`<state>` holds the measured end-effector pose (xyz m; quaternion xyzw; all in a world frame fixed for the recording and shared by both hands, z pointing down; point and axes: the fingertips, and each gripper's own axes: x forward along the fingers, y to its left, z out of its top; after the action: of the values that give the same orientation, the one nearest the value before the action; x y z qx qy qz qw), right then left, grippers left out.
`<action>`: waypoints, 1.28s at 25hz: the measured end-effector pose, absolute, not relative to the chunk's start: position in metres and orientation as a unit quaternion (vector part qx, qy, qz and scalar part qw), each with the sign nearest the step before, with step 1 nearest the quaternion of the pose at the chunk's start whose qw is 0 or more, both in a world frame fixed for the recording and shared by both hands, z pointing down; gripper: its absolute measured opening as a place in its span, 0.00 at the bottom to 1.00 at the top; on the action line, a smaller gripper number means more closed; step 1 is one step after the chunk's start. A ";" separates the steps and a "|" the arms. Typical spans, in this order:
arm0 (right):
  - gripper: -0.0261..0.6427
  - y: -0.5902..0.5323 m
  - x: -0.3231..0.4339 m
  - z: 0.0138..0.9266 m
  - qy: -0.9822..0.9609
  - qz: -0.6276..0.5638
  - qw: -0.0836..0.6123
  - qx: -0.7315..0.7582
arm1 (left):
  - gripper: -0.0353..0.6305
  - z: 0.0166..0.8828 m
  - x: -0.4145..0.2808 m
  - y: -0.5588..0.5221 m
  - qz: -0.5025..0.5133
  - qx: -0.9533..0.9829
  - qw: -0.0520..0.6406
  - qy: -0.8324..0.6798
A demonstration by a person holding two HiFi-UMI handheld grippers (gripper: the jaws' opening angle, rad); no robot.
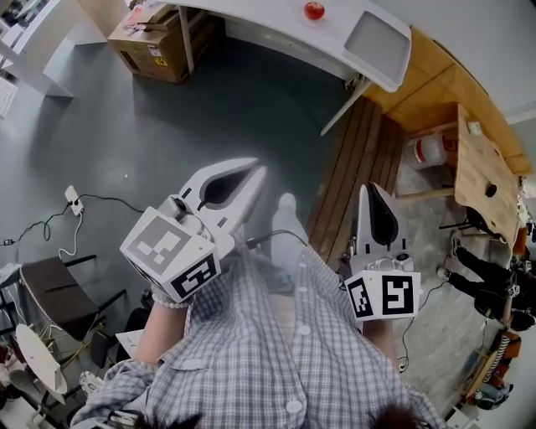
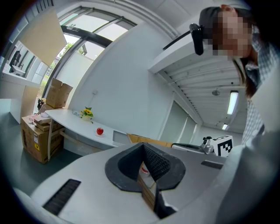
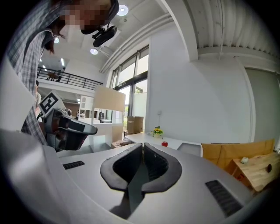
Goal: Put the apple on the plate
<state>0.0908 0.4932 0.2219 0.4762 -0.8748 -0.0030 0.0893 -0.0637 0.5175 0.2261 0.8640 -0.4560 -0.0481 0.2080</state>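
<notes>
A small red apple [image 1: 314,10] sits on a long white table [image 1: 251,21] across the room, far from both grippers. It also shows in the left gripper view, apple [image 2: 99,131], and in the right gripper view, apple [image 3: 164,143]. A pale rectangular tray [image 1: 374,35] lies at the table's right end; I cannot make out any other plate. My left gripper [image 1: 258,173] and right gripper [image 1: 372,189] are held at chest height over the floor, both shut with nothing in them. The jaws meet at their tips in both gripper views: left gripper [image 2: 143,146], right gripper [image 3: 143,146].
A cardboard box [image 1: 151,42] stands under the table's left part. Wooden planks [image 1: 356,159] and a wooden bench [image 1: 481,167] lie to the right, with a white and red container [image 1: 429,151] between. Cables [image 1: 75,205] and a dark chair [image 1: 50,293] are at left. Yellow flowers [image 2: 87,113] stand on the table.
</notes>
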 end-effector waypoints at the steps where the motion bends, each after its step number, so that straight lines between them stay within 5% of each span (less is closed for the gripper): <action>1: 0.08 0.489 0.092 0.221 -0.874 -0.006 0.090 0.478 | 0.07 0.226 -0.064 0.514 -0.049 0.864 0.208 -0.456; 32: 0.08 0.210 0.130 0.221 -0.913 -0.019 0.061 0.402 | 0.07 0.215 -0.002 0.265 -0.044 0.836 0.182 -0.516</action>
<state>0.1297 0.2102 0.2206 0.4018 -0.9135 -0.0190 0.0611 -0.0023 0.2651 0.2153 0.8362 -0.5156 -0.0435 0.1818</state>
